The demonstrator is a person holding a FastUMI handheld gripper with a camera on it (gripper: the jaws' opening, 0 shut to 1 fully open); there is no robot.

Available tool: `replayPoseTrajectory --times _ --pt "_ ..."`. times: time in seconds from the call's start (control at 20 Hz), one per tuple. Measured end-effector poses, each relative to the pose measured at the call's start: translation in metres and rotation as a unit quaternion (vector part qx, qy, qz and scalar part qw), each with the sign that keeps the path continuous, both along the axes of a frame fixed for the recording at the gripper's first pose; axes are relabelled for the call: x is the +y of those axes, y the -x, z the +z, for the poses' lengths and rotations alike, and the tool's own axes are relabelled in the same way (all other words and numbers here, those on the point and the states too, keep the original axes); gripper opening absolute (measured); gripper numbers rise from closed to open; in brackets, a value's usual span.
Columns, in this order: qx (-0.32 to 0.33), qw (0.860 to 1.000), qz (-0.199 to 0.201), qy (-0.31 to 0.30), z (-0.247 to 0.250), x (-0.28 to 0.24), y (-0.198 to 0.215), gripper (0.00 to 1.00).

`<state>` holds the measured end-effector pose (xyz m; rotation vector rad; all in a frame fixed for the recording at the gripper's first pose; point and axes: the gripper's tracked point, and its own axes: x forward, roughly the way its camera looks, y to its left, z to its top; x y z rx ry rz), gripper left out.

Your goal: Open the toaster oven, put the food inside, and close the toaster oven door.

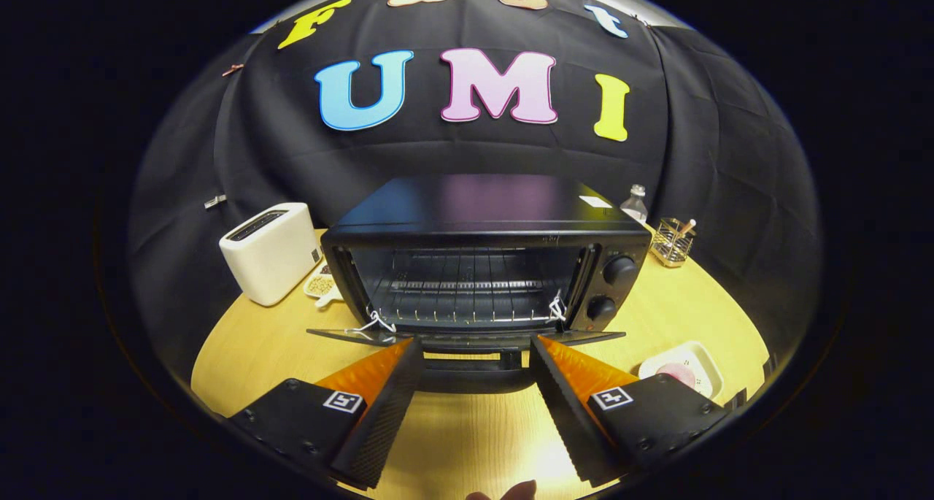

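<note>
A black toaster oven [485,259] stands on the round wooden table, straight ahead of my fingers. Its door [467,337] is swung down flat, with the handle [474,361] between my fingertips. The wire rack [467,295] inside is bare. My gripper [474,350] is open, fingers spread wide to either side of the handle, nothing held. A pink piece of food [677,374] lies in a white tray [704,358] on the table, just right of my right finger.
A white toaster [271,252] stands left of the oven, with a small dish of beans [319,285] beside it. Behind the oven's right side are a bottle [635,202] and a wire holder [672,241]. Part of a hand [511,491] shows below my fingers.
</note>
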<state>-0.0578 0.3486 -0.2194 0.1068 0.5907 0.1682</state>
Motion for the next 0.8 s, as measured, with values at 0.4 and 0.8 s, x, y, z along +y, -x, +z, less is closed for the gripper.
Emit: replayPoseTrajectory --times 0.4,0.8 --pt "0.08 0.997 0.015 0.015 -0.043 -0.001 0.04 0.97" --pt "0.154 0.986 0.056 0.026 -0.082 -0.002 0.074 0.97"
